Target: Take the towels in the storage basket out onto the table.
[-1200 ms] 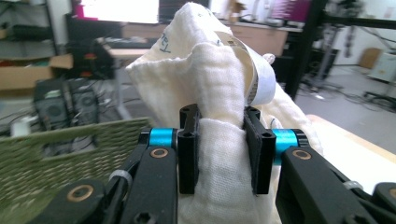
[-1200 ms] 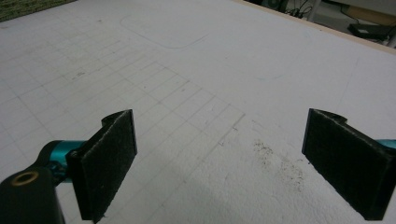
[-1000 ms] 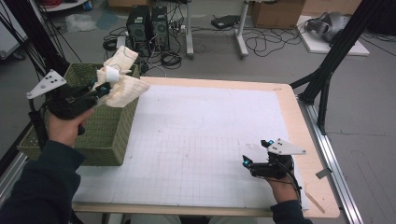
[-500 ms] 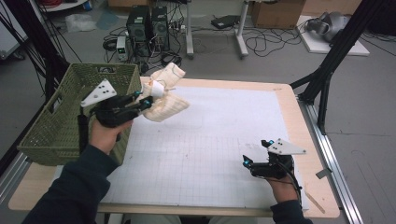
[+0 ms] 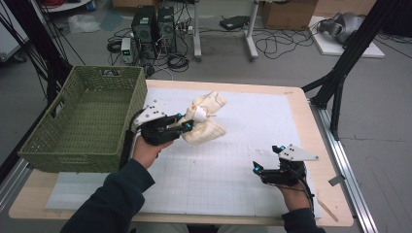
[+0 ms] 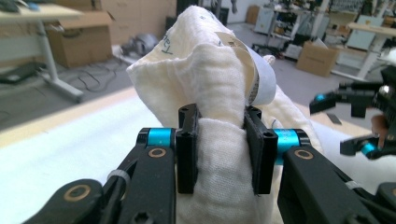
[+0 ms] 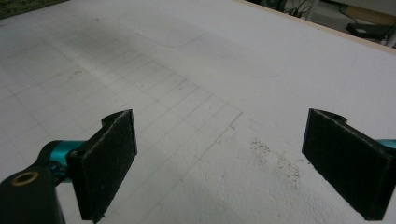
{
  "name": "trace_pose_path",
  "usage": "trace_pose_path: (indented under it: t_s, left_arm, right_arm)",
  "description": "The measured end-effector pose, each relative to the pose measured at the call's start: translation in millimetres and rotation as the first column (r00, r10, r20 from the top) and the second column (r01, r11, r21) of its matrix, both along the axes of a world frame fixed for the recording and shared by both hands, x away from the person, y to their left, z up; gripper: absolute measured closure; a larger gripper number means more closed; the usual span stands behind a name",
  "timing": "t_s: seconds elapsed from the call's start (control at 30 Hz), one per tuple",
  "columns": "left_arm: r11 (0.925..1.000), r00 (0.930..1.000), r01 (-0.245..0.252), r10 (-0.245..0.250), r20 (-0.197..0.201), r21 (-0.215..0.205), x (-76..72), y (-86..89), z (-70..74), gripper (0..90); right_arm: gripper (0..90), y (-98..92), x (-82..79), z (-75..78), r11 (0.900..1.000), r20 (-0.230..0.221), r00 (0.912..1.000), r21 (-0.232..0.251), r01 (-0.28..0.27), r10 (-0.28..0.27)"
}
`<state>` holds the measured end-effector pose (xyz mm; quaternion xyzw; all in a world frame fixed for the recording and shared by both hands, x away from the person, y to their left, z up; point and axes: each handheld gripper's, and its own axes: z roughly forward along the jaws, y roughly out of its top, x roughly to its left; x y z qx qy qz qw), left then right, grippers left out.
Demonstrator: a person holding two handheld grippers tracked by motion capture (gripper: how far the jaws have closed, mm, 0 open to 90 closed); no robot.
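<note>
Since the earlier pictures, the left gripper (image 5: 187, 127) has carried the cream cloth (image 5: 206, 121) out from over the green basket (image 5: 85, 121) to above the white mat (image 5: 233, 170), and the right gripper (image 5: 266, 171) has stayed at the near right of the table.

From the high view, the cloth hangs bunched off the front of the left gripper, above the mat's far left part, just beside the basket's right wall. I cannot tell if its lowest fold touches the mat. The basket looks empty and part of it stands past the table's left edge.

From the left gripper view, the jaws are closed tight on a narrow fold of the cloth (image 6: 219, 140), with most of the fabric bulging above and below them. A white label (image 6: 259, 77) curls out at the right of the cloth. The right gripper (image 6: 348, 123) is seen farther off.

From the right gripper view, the jaws stand wide apart with nothing between them, low over the gridded mat (image 7: 187, 79).

The risk, as I judge it, is that only a thin fold is pinched, so a fast swing could pull the cloth free. If it is released while so bunched, it may land crumpled. A low pass could also drag it along the mat or catch the basket wall.
</note>
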<state>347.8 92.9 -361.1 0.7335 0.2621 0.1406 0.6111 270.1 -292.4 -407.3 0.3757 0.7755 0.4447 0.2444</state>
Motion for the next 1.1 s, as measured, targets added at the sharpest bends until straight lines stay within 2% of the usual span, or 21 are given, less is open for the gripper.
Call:
trace_pose_path:
  t_s: [0.2,0.37,0.5,0.6,0.7,0.77,0.83,1.0,1.1]
  left_arm:
    - [0.9966,0.9997,0.011,-0.009,-0.023,0.081,4.9,-31.1,-27.6,68.8]
    - [0.9869,0.9987,0.034,-0.027,-0.044,0.158,8.8,-56.9,-53.1,68.6]
    - [0.9833,0.9955,0.067,-0.054,-0.077,0.169,9.2,-71.6,-68.9,68.4]
    - [0.9784,0.9937,0.07,-0.052,-0.1,0.195,11.3,-77.5,-77.6,65.7]
    - [0.9801,0.9898,0.039,-0.012,-0.142,0.195,15.0,-75.1,-79.7,48.2]
    - [0.9826,0.9897,0.002,0.025,-0.141,0.186,16.2,-69.2,-75.0,38.1]
    - [0.987,0.9891,-0.035,0.057,-0.136,0.157,16.4,-58.2,-65.8,29.9]
    - [0.9923,0.9909,-0.094,0.101,-0.09,0.081,9.8,-20.5,-41.5,26.7]
    - [0.9916,0.9908,-0.111,0.116,-0.071,0.066,-0.3,0.5,-38.9,26.3]
  right_arm:
    - [9.3,-0.2,0.6,-0.2,1.0,0.0,1.0,-0.001,0.001,-0.001]
    - [9.3,-1.5,0.9,-0.5,1.0,-0.002,1.0,-0.001,0.002,-0.002]
    - [9.3,-2.8,1.5,-0.7,1.0,0.003,1.0,-0.001,0.003,-0.003]
    - [9.3,-3.2,1.4,-0.9,1.0,0.001,1.0,0.0,0.003,-0.003]
    - [9.3,-3.8,1.4,-1.2,1.0,0.0,1.0,-0.001,0.003,-0.003]
    - [9.3,-4.2,1.3,-1.3,1.0,0.0,1.0,0.0,0.003,-0.003]
    - [9.3,-4.6,1.1,-1.5,1.0,-0.001,1.0,0.0,0.004,-0.004]
    - [9.3,-4.8,1.1,-1.6,1.0,-0.003,1.0,0.002,0.007,-0.007]
    - [9.3,-3.5,1.2,-1.8,1.0,-0.006,1.0,-0.001,0.005,-0.005]
